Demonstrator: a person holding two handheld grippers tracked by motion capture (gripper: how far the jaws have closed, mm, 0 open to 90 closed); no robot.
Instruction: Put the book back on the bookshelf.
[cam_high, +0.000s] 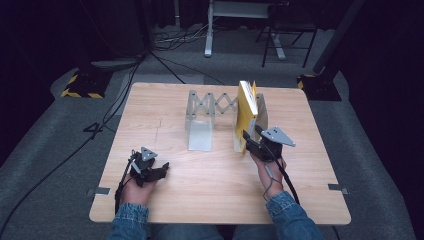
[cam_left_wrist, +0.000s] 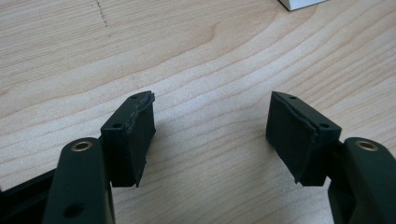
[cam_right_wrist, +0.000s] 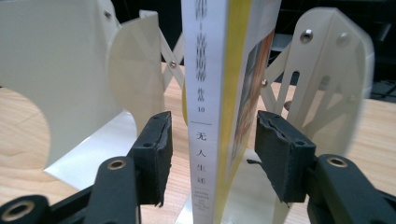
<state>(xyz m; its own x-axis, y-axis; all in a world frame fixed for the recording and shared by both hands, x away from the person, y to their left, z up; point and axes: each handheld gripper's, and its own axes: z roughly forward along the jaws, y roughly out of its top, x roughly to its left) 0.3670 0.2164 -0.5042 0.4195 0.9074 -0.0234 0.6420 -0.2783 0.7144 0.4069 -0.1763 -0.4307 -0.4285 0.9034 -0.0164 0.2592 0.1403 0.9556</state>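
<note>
Beneath both grippers a light wooden table (cam_high: 215, 180) is spread, and it is seen running past the left gripper's jaws as bare grain in the left gripper view. Just ahead of the right gripper (cam_high: 248, 141) a pale metal expanding book rack (cam_high: 210, 107) is stood on the table, its scissor lattice stretched across to a second end plate that lies ahead and to the right of the left gripper (cam_high: 161, 169). In the right gripper view the rack's rounded plates (cam_right_wrist: 334, 70) are seen to either side of the jaws and behind them. A yellow book (cam_high: 246, 112) is stood upright at the rack's right end plate, directly in front of the right gripper; in the right gripper view its white spine (cam_right_wrist: 205, 107) with printed characters is placed between the two black jaws, nearer the left one. The right gripper's jaws are parted, with a gap shown on each side of the book, so nothing is pressed by the pads. The left gripper is rested low over the table near the person's side, well apart from the rack and the book; its jaws are spread wide, with only bare wood between them.
</note>
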